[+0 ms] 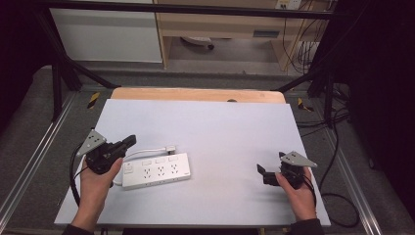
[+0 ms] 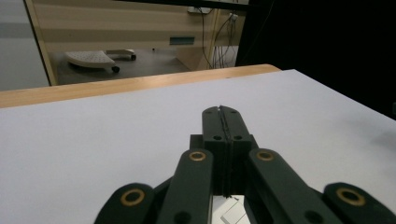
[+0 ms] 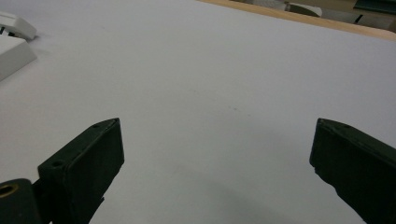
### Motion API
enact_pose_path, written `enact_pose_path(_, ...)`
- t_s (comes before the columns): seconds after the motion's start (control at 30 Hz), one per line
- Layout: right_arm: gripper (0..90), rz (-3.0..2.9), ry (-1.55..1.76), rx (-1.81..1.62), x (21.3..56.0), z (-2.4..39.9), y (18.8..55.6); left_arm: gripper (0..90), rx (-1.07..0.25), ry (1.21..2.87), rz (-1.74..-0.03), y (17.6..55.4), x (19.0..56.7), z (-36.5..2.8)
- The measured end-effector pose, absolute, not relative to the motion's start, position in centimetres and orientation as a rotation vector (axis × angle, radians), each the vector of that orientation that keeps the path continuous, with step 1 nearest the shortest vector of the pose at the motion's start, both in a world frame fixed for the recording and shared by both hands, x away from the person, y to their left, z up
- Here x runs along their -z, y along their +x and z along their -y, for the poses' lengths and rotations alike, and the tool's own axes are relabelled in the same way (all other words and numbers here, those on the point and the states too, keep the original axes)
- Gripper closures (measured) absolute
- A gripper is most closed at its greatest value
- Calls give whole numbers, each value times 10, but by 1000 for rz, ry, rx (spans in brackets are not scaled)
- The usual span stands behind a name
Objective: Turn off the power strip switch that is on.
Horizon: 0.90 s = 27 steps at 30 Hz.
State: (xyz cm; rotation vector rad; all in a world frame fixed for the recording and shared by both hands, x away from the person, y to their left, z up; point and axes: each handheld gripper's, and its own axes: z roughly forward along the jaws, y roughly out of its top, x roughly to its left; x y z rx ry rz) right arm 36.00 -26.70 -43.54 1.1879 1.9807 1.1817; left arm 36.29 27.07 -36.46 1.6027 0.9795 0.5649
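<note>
My table [image 1: 205, 122] has a pale grey top with a wooden strip [image 1: 195, 94] along its far edge. Beyond it I see a wooden cabinet [image 1: 220, 24], loose cables [image 1: 303, 49], and what may be a wheeled base [image 2: 91, 58].

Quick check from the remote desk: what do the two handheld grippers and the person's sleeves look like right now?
Both the left gripper and right gripper are matte black, each topped by a grey three-cornered plate with small holes. Brass-coloured pivot rings mark the left linkage. Black cables trail from each. Sleeves look dark.
</note>
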Motion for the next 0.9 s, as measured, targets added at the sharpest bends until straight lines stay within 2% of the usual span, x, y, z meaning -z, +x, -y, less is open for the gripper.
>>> enact_pose_path(0.9, 33, -1989, 1186, -1179, 436, 266, 361, 898, -528, 1694, -1000, 369, 379, -266)
